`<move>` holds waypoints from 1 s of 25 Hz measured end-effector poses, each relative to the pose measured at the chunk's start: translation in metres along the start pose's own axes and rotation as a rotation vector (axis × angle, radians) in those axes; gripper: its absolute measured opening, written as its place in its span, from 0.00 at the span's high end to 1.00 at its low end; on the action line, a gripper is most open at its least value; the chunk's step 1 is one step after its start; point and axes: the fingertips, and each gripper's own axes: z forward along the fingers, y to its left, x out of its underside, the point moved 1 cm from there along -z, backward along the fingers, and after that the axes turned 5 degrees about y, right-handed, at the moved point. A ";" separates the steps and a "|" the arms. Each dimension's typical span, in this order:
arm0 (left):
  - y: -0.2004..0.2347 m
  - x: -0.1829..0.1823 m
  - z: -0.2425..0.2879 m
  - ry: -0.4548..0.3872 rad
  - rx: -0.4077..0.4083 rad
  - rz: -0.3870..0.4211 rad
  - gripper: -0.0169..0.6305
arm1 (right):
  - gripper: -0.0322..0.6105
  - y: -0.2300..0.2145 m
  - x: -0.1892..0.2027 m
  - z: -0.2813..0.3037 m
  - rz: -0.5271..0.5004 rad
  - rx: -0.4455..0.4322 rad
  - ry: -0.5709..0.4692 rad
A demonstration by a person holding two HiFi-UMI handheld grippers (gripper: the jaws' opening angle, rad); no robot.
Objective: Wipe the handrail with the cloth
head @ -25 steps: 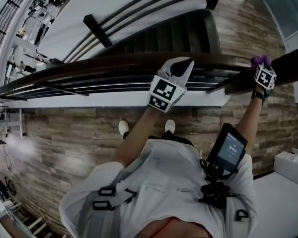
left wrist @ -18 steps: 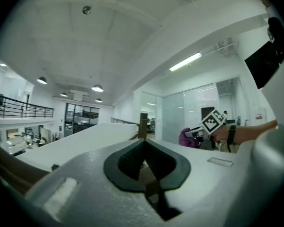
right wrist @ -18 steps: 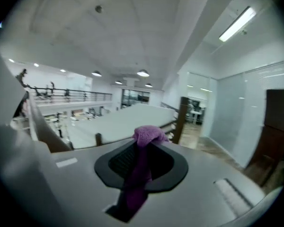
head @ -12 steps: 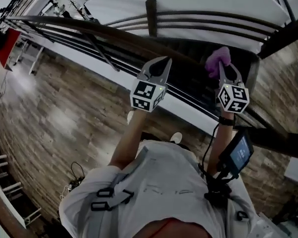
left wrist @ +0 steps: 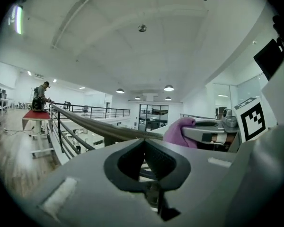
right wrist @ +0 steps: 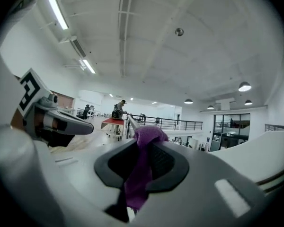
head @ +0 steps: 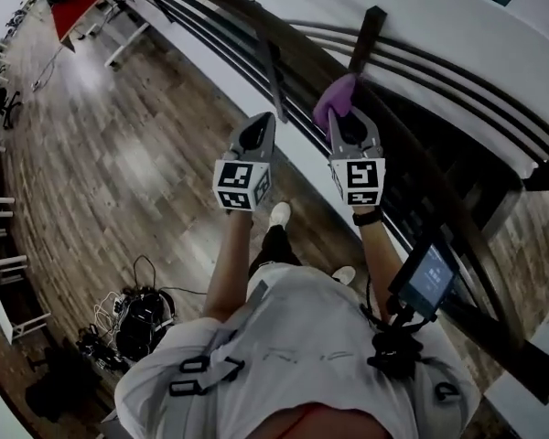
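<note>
The right gripper (head: pixel 349 117) has its jaws clamped on the purple cloth (head: pixel 334 100) at the handrail (head: pixel 296 48). The left gripper (head: pixel 259 124) has its jaws closed on nothing, just beside the rail.

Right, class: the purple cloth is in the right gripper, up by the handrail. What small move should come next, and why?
Probably ease the right gripper down so the cloth presses on the handrail, then slide it along. Its jaws clamp the cloth, which lines up with the rail, but contact can't be confirmed. The left gripper is shut and empty.
</note>
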 end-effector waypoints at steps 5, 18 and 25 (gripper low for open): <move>0.067 0.033 0.007 0.047 -0.035 -0.021 0.97 | 0.86 0.064 0.044 0.102 -0.053 -0.067 0.092; 0.146 0.068 0.042 0.131 -0.028 -0.043 0.97 | 0.87 0.064 0.159 0.305 -0.243 0.134 0.373; 0.160 0.087 0.040 0.178 -0.022 -0.036 0.97 | 0.88 0.054 0.206 0.345 -0.436 0.169 0.509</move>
